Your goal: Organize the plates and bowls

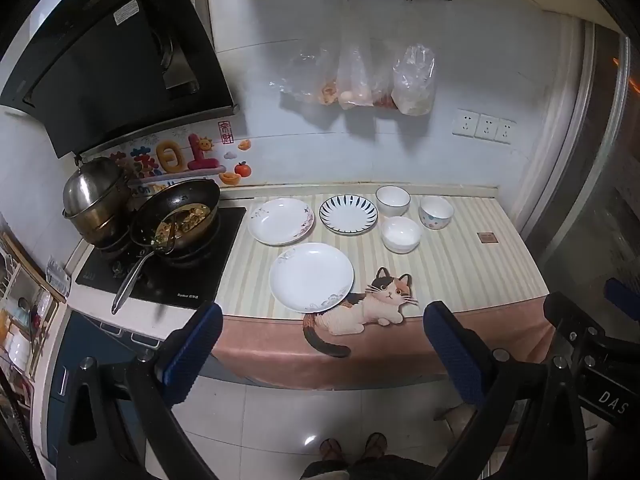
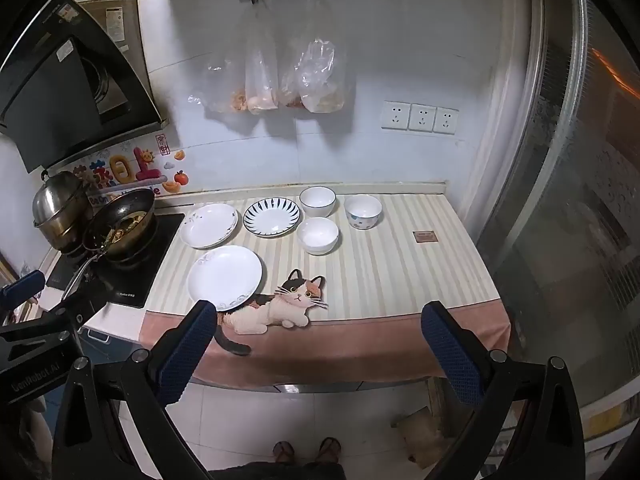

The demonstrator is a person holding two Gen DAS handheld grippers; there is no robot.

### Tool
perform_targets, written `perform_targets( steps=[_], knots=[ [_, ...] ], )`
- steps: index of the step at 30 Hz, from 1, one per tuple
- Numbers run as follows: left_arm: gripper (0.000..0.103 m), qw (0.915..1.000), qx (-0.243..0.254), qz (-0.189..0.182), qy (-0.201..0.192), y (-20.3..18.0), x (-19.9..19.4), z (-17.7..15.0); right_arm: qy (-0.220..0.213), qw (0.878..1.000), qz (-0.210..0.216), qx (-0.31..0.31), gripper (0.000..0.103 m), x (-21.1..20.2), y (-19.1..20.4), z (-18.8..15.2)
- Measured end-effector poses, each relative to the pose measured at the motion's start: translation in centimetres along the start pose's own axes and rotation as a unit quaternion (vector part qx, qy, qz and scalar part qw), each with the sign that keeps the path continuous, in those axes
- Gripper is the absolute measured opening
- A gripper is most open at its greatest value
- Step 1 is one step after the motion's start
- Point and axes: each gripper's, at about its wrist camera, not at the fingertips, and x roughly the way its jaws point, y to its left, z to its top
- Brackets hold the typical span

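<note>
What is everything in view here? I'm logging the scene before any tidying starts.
plates: 3; two white with faint floral edge, one with blue striped rim; on striped counter mat, left and middle
bowls: 3; white, white with dark rim, white with coloured dots; right of the plates
wok: 1; dark, food inside; on black cooktop
steel pot: 1; silver, lidded; behind the wok
range hood: 1; black; above the cooktop
plastic bags: several; clear; hanging on the wall
wall sockets: 3; white; right wall
feet: 2; on the floor
left gripper: 1; black, blue pads, open
right gripper: 1; same, open
</note>
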Motion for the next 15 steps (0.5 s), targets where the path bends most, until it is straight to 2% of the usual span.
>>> perform_targets(
  steps=[15],
  knots=[
    [0.103,1.0000,0.001,0.001,0.000,0.05,0.04,0.00,-0.003,1.000,-0.002,0.002,0.103,-0.43,-0.58,-0.24]
  ],
)
